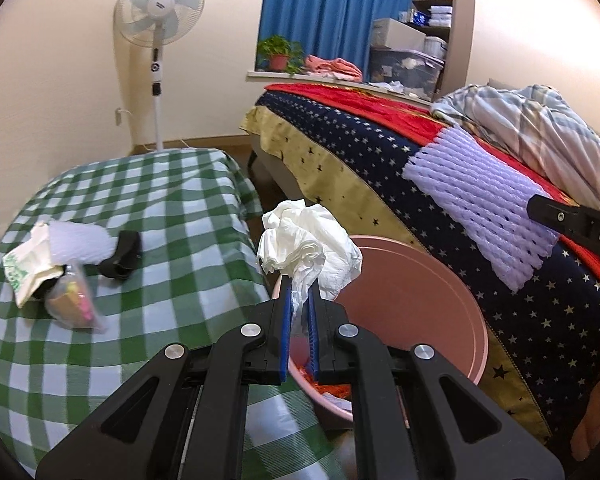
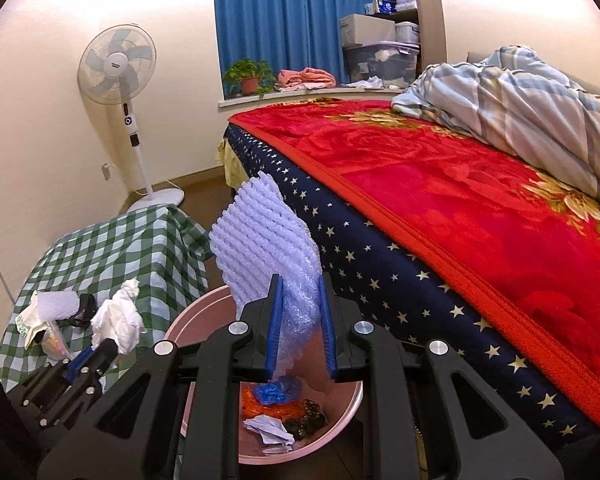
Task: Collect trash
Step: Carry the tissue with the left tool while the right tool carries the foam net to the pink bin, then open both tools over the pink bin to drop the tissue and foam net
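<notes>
A green-and-white checked bench [image 1: 160, 216] is standing beside a bed, with a round pink plastic bin [image 1: 412, 304] at its 3 o'clock. The left hand-held gripper [image 1: 299, 300] is pinching a crumpled white tissue [image 1: 308, 244] above the bin's rim. The right hand-held gripper [image 2: 299, 312] is clamping a lilac foam net sleeve [image 2: 264, 236] over the bin.

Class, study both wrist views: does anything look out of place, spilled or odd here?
Nothing is spilled. What stands out is a loose heap of litter left on the green checked tablecloth: a printed paper wrapper, a clear plastic bag and a black strap. It lies outside the pink round bin.
</notes>
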Available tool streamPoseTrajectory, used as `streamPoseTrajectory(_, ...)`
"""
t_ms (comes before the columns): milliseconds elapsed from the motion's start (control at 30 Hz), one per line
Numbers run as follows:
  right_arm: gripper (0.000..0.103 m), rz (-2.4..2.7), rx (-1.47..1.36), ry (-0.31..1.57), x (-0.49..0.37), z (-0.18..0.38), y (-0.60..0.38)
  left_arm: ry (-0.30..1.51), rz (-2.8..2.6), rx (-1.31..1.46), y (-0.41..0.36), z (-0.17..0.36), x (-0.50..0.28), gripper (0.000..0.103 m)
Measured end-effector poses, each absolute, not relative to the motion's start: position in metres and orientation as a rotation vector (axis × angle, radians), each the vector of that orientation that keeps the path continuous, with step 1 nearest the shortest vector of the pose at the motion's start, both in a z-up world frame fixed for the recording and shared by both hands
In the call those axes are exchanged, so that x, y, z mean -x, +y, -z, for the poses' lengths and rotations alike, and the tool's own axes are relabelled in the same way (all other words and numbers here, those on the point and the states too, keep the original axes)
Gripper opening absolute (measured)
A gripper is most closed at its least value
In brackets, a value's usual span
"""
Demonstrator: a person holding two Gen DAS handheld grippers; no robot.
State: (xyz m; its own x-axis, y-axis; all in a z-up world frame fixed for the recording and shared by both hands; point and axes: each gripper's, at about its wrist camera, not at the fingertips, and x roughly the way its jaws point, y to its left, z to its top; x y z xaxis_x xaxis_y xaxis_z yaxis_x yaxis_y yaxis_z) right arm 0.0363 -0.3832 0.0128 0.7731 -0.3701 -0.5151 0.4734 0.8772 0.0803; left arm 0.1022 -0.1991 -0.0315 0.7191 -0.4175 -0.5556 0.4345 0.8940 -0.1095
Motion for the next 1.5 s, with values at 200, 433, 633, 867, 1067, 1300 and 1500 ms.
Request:
streamPoseTrajectory(200, 0.019, 0.466, -0.223, 0.520, -0.038, -0.009, -0.387, 0.616, 0.489, -0.032, -0.208, 0.035, -0.104, 0.007)
streamPoseTrajectory(433, 0.035, 0.493, -0.237, 0.523, -0.036, -0.008, -0.393, 0.651, 0.543, -0.014, -0.214, 0.040, -0.107, 0.016)
streamPoseTrajectory(633, 0.040, 0.498, -0.243, 0.514, -0.034, -0.010, -0.393, 0.659, 0.539, -0.018, -0.211, 0.041, -0.104, 0.031)
streamPoseTrajectory(867, 0.040, 0.476, -0.235, 0.510, -0.033, -0.011, -0.386, 0.648, 0.525, -0.030, -0.202, 0.034, -0.100, 0.031)
streamPoseTrajectory(1067, 0.040, 0.451, -0.210, 0.505, -0.033, -0.012, -0.374, 0.637, 0.496, -0.016, -0.186, 0.027, -0.098, 0.031)
streamPoseTrajectory(1300, 0.040, 0.423, -0.191, 0.506, -0.035, -0.011, -0.362, 0.646, 0.444, -0.013, -0.171, 0.024, -0.099, 0.031)
streamPoseTrajectory(1500, 0.040, 0.388, -0.178, 0.506, -0.039, -0.011, -0.346, 0.655, 0.396, -0.003, -0.151, 0.024, -0.102, 0.031)
